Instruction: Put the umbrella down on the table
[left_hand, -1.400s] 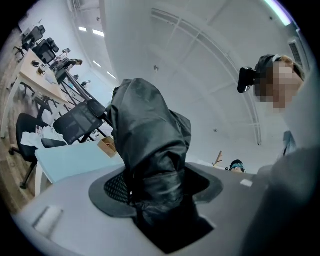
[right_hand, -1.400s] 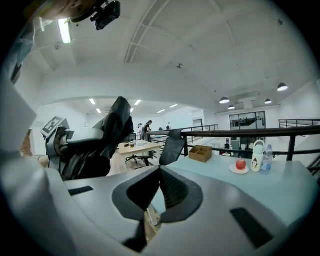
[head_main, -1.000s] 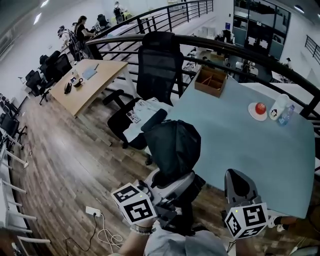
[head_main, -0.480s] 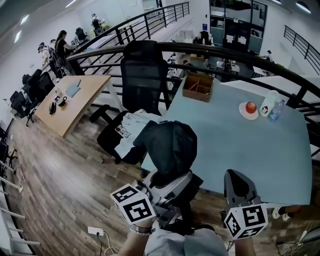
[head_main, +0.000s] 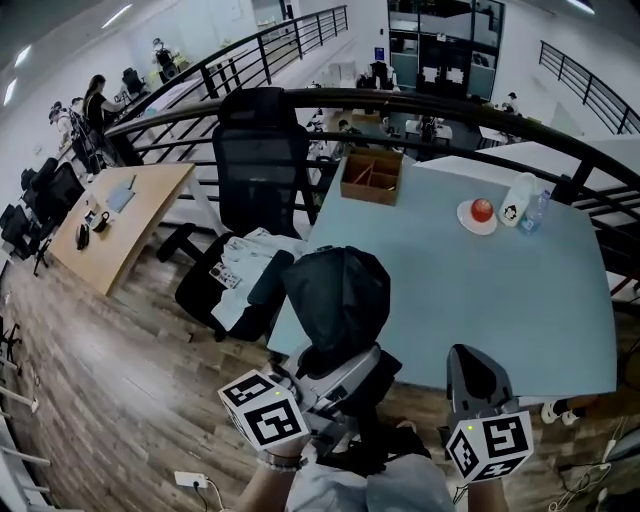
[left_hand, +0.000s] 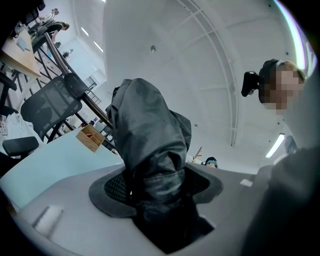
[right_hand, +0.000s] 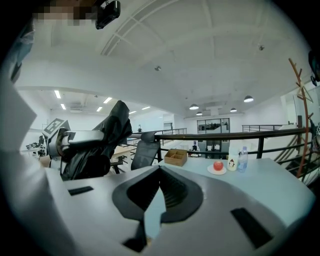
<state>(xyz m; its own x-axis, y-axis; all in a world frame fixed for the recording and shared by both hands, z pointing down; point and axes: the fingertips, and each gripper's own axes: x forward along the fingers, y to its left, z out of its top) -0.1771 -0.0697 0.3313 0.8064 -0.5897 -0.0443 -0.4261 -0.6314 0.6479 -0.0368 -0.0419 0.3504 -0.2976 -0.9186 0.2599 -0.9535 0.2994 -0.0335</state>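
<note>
Now we hold the folded dark umbrella (head_main: 340, 290) upright in our left gripper (head_main: 338, 362), jaws clamped on it, over the near left corner of the table (head_main: 500, 300). Our right gripper (head_main: 478, 372) is closed and empty. Released this near the edge, it could slide off.

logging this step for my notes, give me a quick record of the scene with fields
umbrella: dark, folded, held upright by the table's near left corner, not yet set down
left gripper: shut on umbrella
right gripper: jaws together, empty, to the right of the umbrella
table: pale blue, near part bare
far side of table: wooden box, plate with a red fruit, bottle
chair: black, at the table's left
</note>
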